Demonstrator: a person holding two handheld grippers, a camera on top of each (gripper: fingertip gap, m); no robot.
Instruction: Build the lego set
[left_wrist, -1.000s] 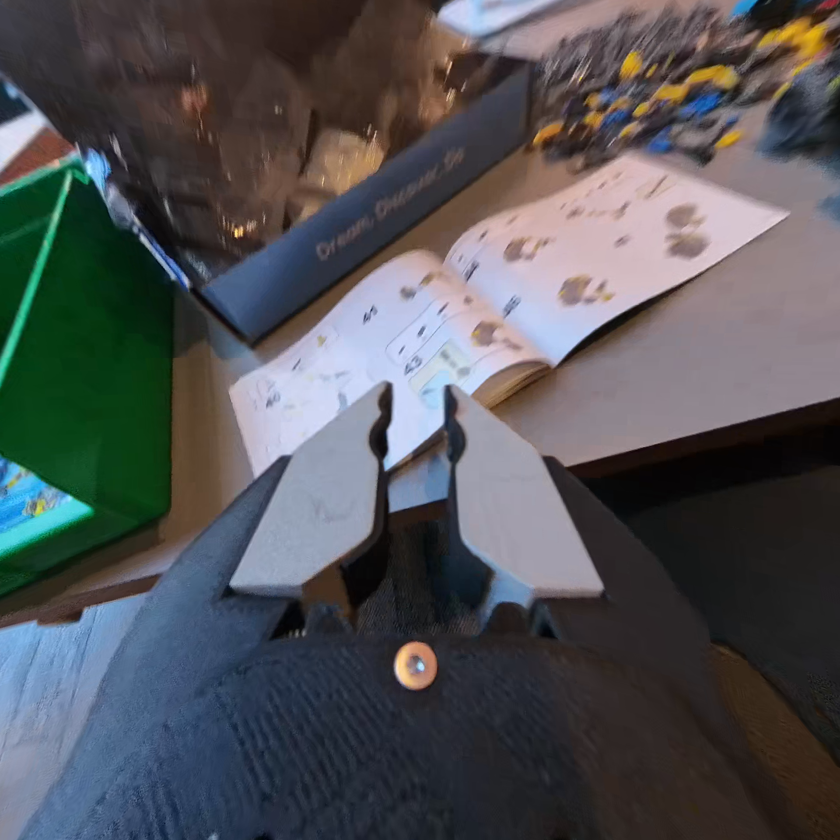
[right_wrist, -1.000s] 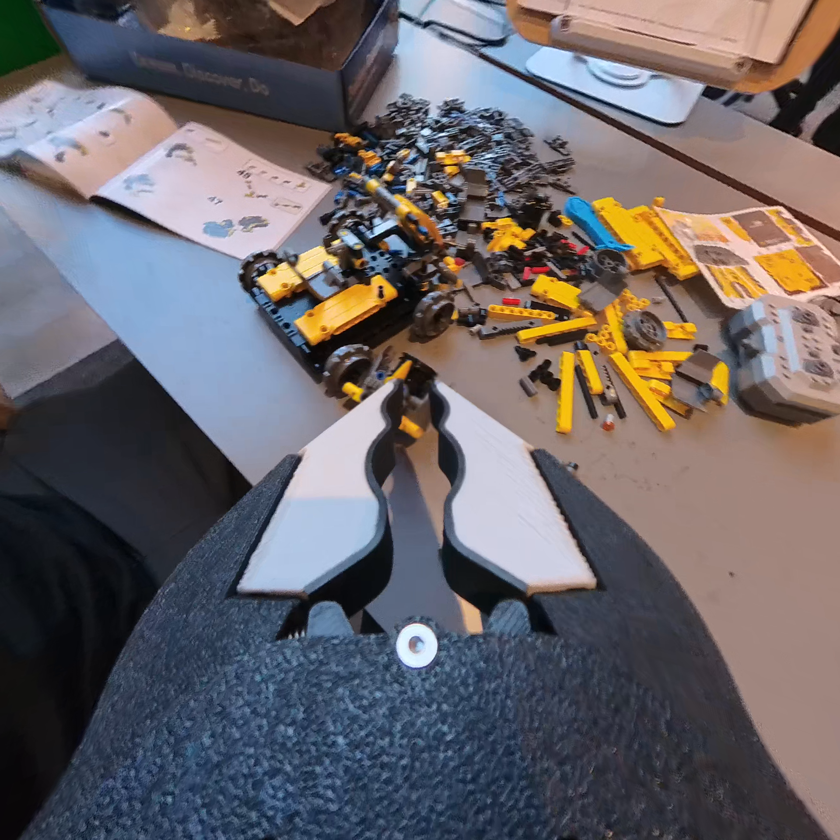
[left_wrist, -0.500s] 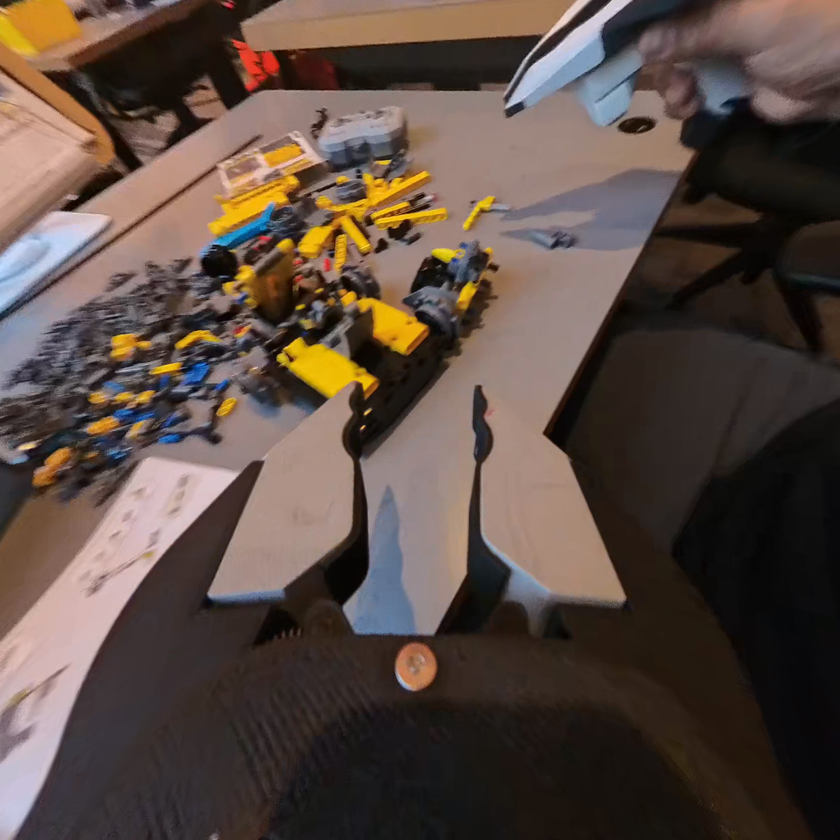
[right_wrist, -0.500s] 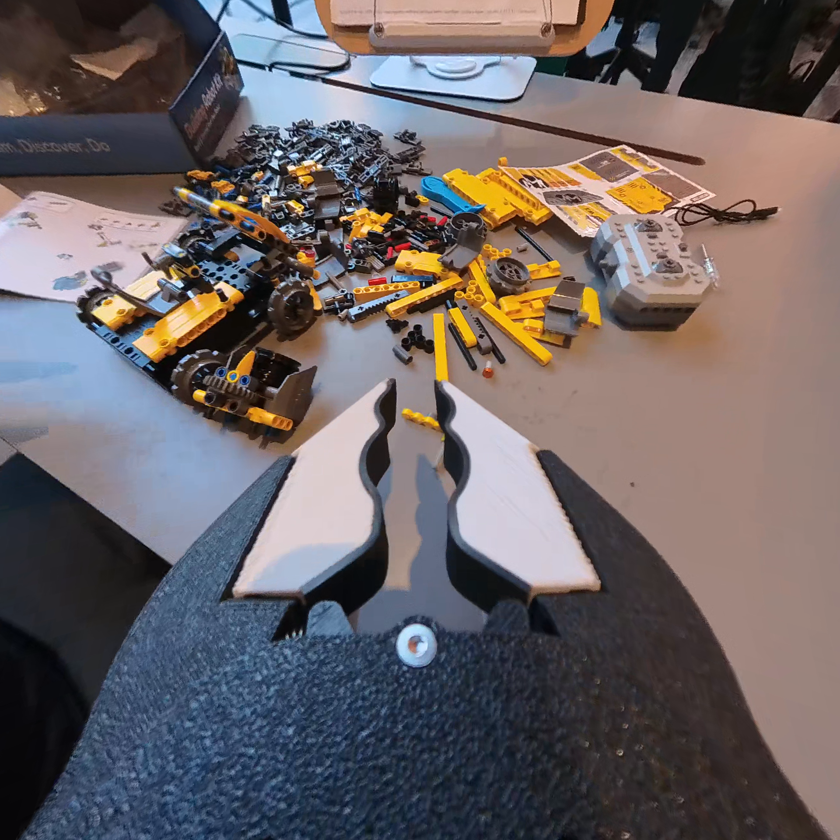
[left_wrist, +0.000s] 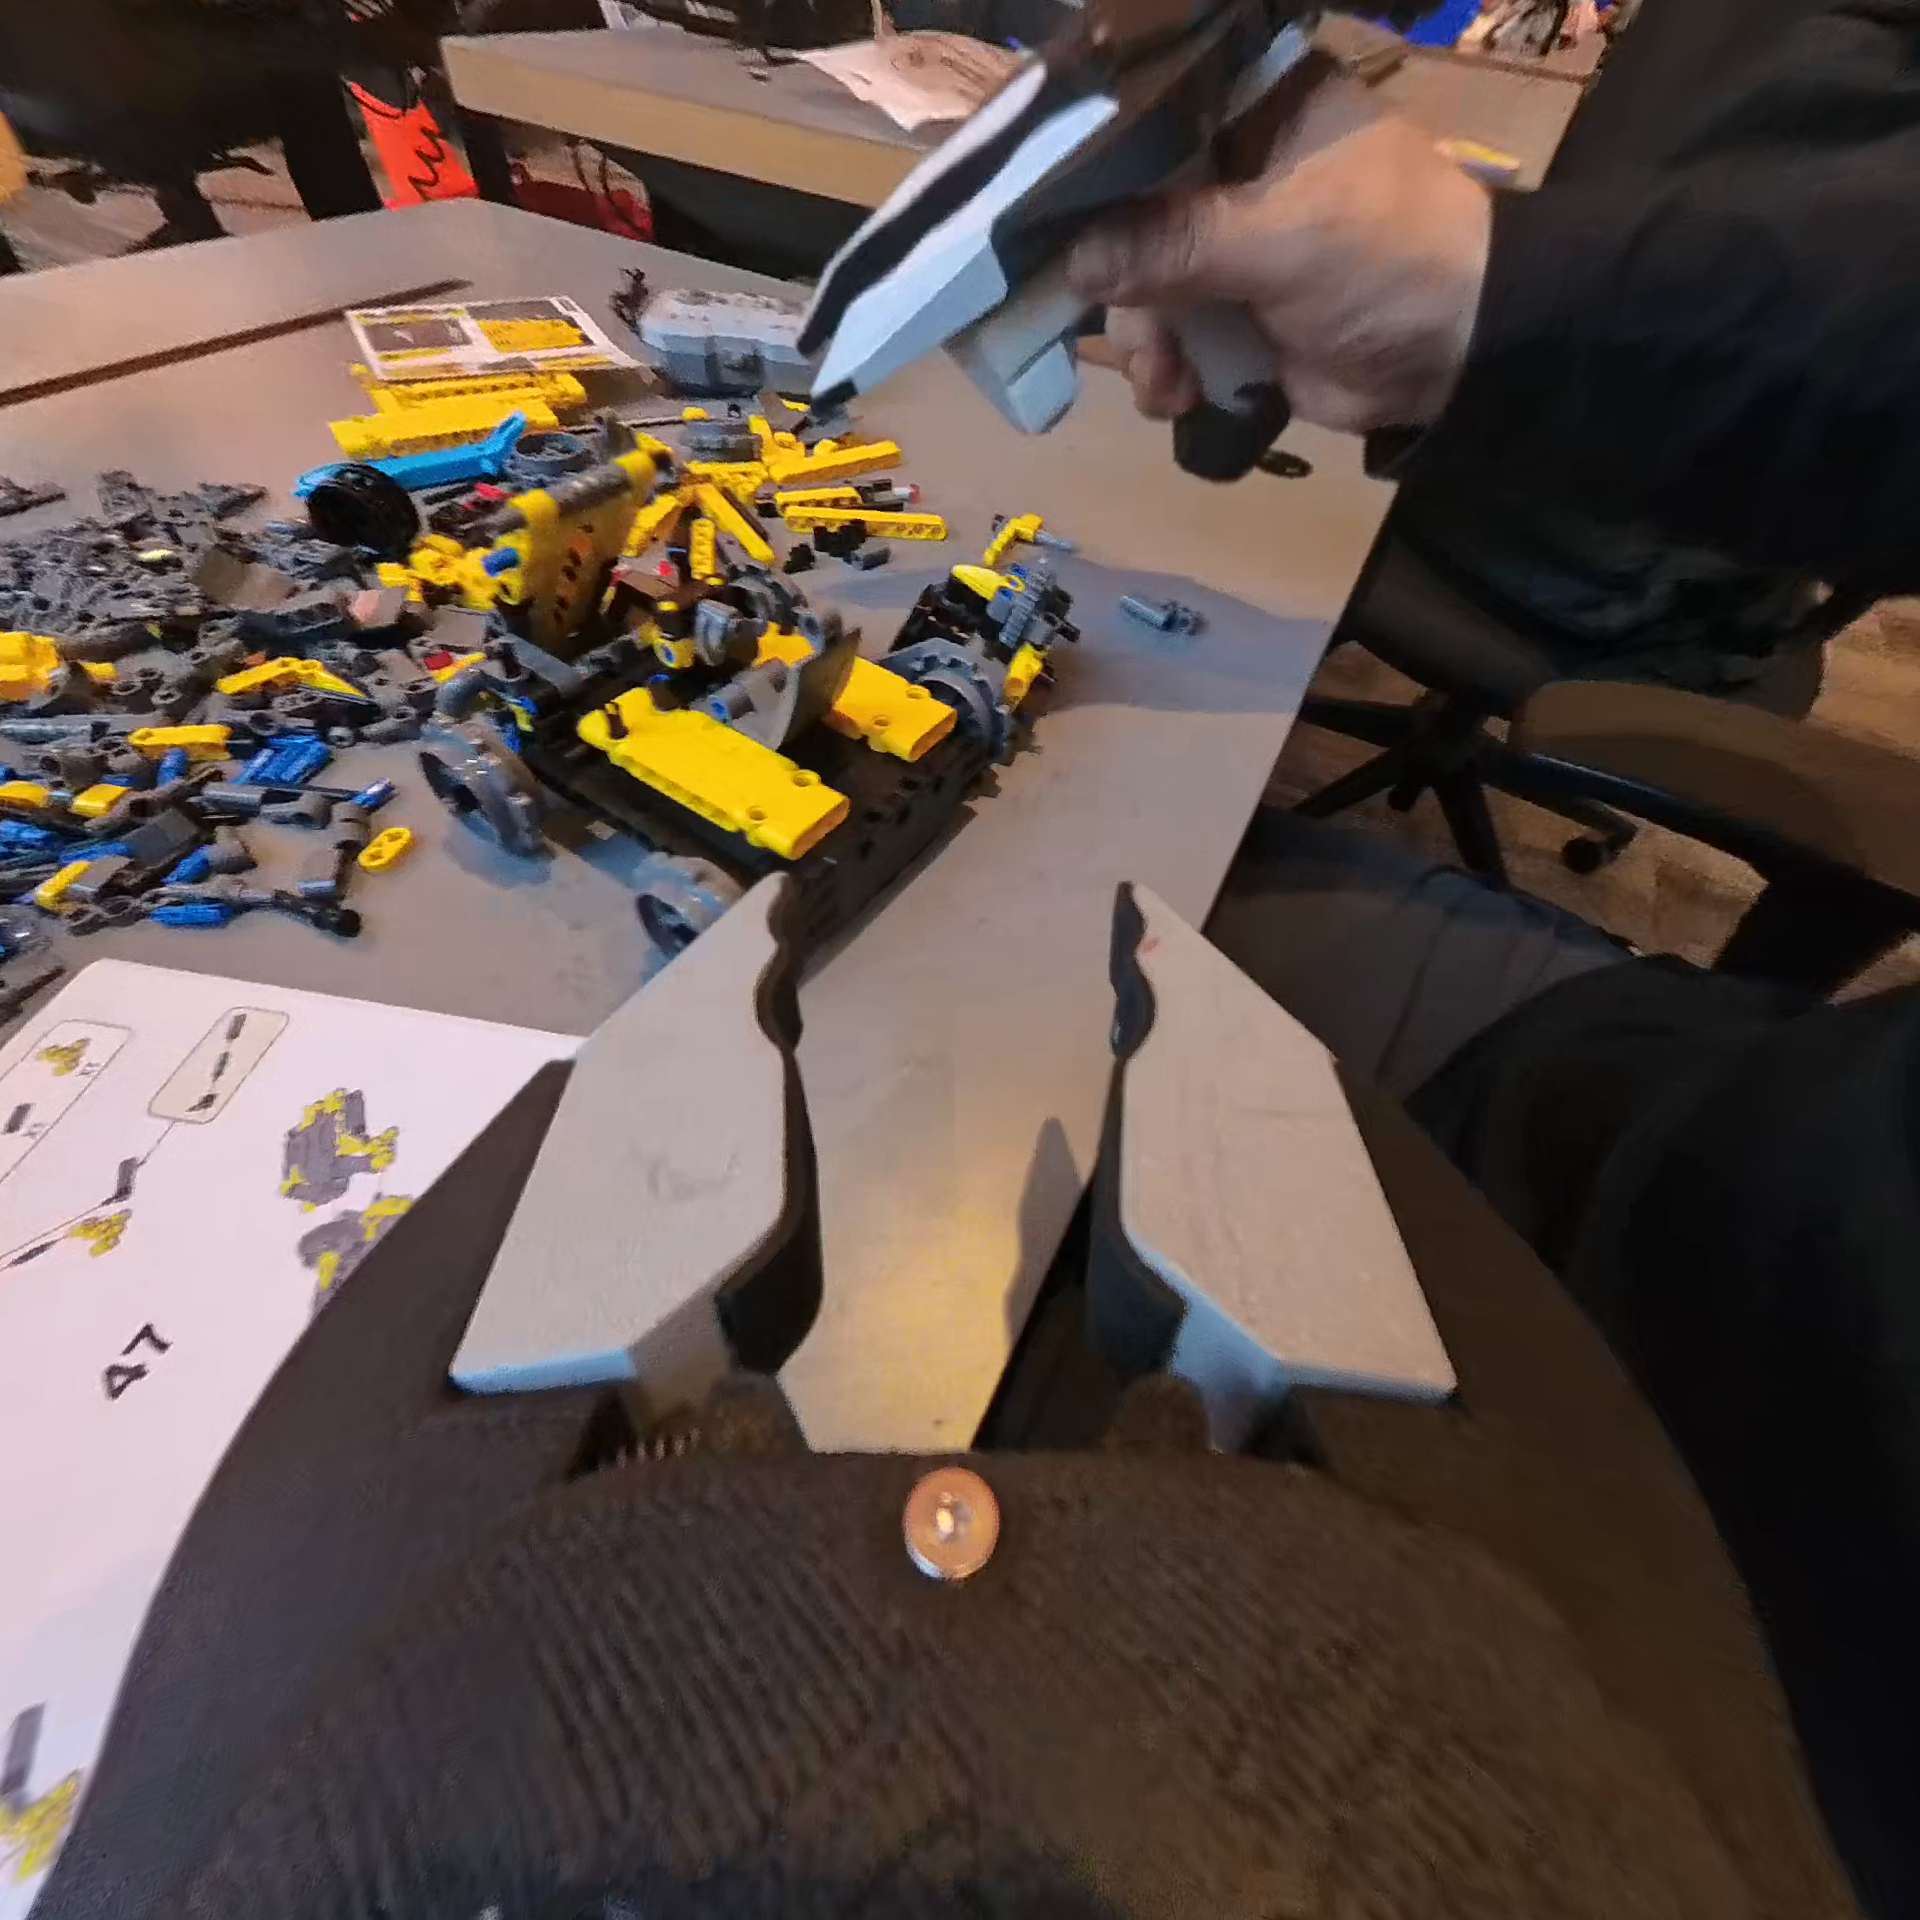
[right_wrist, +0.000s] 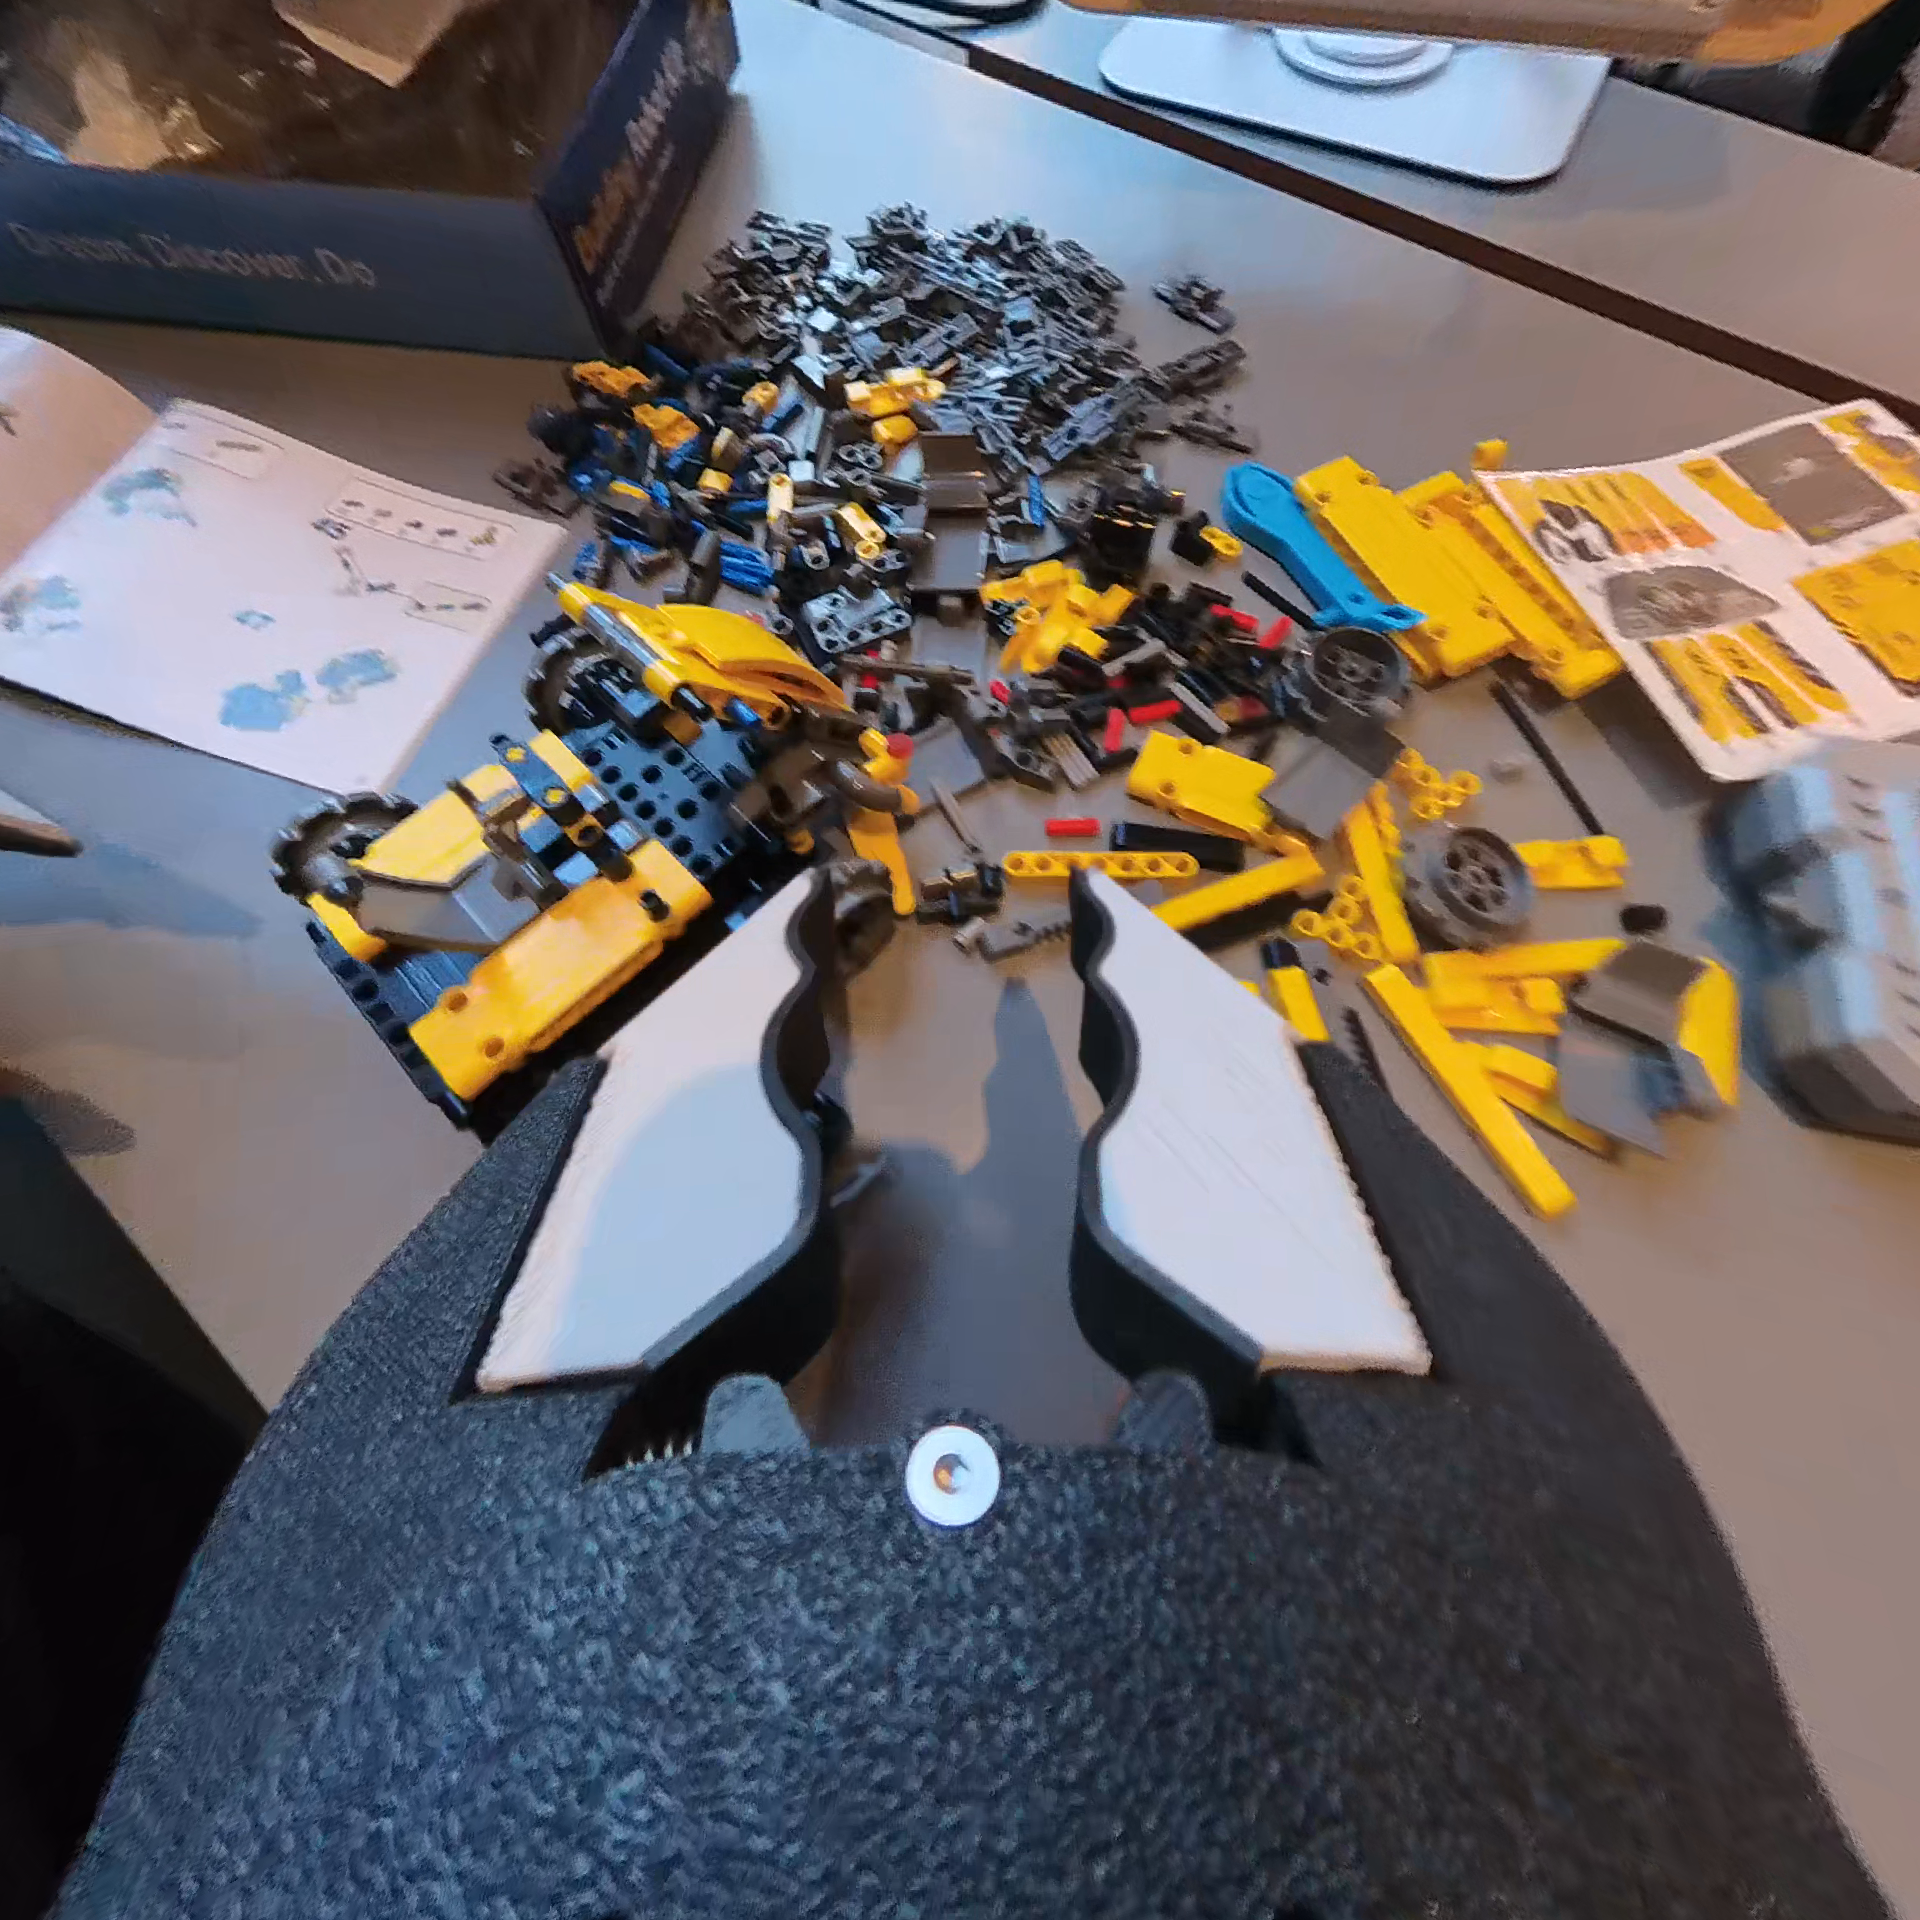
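partly built vehicle (right_wrist: 540, 894): lies on the grey table (right_wrist: 1558, 1403), just ahead-left of the right gripper (right_wrist: 945, 904), long axis running down-left toward the table edge. right gripper fingers spread, empty; left gripper (left_wrist: 951, 904) fingers spread, empty, model just ahead-left. right gripper appears nearer. model: hard plastic, studded yellow beams, black perforated frame, toothed wheels. loose parts (right_wrist: 1039, 499) beyond; open paper booklet (right_wrist: 260, 623) at left.

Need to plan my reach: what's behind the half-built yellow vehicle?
Behind the half-built yellow vehicle lies a pile of dark loose pieces, with the dark box beyond. Pieces directly behind its body are hidden.
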